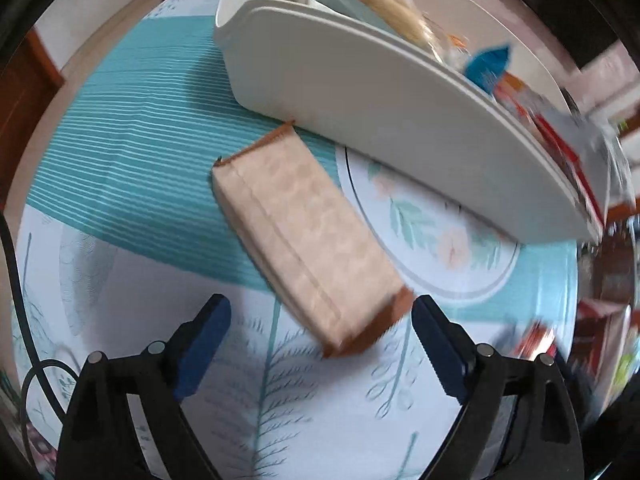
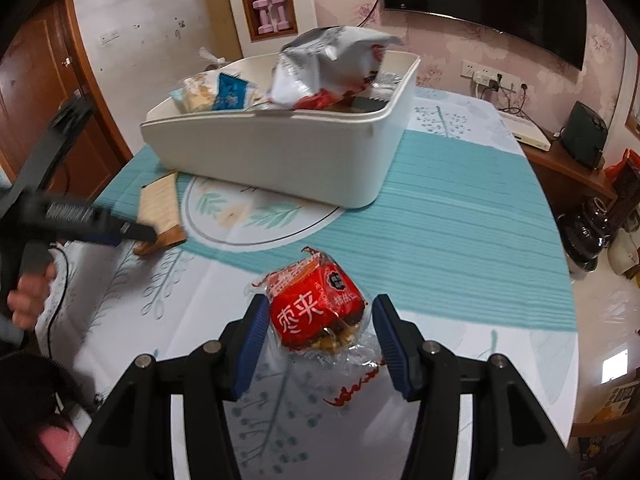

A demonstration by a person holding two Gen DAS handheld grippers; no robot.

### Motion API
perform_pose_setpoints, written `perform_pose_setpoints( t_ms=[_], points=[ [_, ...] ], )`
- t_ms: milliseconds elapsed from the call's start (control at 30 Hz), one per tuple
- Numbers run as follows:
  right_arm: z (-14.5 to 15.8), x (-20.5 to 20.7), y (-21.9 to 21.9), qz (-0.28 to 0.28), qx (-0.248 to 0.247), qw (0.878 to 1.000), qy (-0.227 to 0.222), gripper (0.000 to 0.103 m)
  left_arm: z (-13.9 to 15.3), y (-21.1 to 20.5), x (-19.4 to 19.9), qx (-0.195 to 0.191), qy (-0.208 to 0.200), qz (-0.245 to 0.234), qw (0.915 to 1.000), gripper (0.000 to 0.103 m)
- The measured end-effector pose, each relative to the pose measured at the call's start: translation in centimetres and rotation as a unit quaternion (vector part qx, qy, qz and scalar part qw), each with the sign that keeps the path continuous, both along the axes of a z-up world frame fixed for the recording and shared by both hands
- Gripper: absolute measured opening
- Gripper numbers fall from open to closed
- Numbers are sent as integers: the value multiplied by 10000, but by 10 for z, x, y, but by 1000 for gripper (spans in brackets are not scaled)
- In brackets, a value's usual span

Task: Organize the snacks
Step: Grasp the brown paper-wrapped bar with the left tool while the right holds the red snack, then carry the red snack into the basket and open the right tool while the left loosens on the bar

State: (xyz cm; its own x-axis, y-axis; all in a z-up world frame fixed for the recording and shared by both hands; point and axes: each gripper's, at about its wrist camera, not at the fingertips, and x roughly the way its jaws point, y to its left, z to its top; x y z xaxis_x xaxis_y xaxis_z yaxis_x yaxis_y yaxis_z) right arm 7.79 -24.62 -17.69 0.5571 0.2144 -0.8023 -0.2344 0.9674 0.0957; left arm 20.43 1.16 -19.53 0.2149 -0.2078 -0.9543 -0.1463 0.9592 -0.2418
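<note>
A beige snack packet (image 1: 304, 236) with brown ends lies flat on the tablecloth, one end touching the white bin (image 1: 360, 92). My left gripper (image 1: 320, 304) points down over its near end, jaws wide and open, pads clear of it. In the right wrist view the same packet (image 2: 160, 200) shows at the left, with the blurred left gripper (image 2: 120, 228) above it. My right gripper (image 2: 320, 312) is shut on a red snack in a clear wrapper (image 2: 312, 304), in front of the bin (image 2: 280, 152). The bin holds a silver bag (image 2: 332, 68) and a blue-and-white packet (image 2: 216, 92).
The table carries a teal striped and leaf-print cloth (image 2: 440, 220). A person's hand (image 2: 28, 296) grips the left tool's handle. A black cable (image 1: 36, 380) runs along the table's left edge. A side counter with appliances (image 2: 584, 140) stands to the right.
</note>
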Motion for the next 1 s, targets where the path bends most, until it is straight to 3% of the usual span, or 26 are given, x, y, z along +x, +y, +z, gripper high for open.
perform_pose_setpoints(
  t_ms=[200, 467, 633, 900, 1000],
  points=[
    [-5, -8, 12, 185, 20, 9997, 161, 54, -4, -6, 21, 289, 208, 337, 9988, 92],
    [-1, -11, 24, 304, -5, 9994, 163, 54, -6, -23, 51, 1100, 320, 281, 9930, 88],
    [8, -13, 27, 339, -51, 9994, 61, 54, 1, -44, 37, 1081, 158, 393, 9932, 71],
    [27, -13, 31, 361, -113, 9992, -133, 54, 4, -26, 19, 869, 89, 417, 9953, 61],
    [37, -13, 36, 416, -149, 9987, -266, 54, 20, -18, 19, 822, 70, 398, 9958, 59]
  ],
)
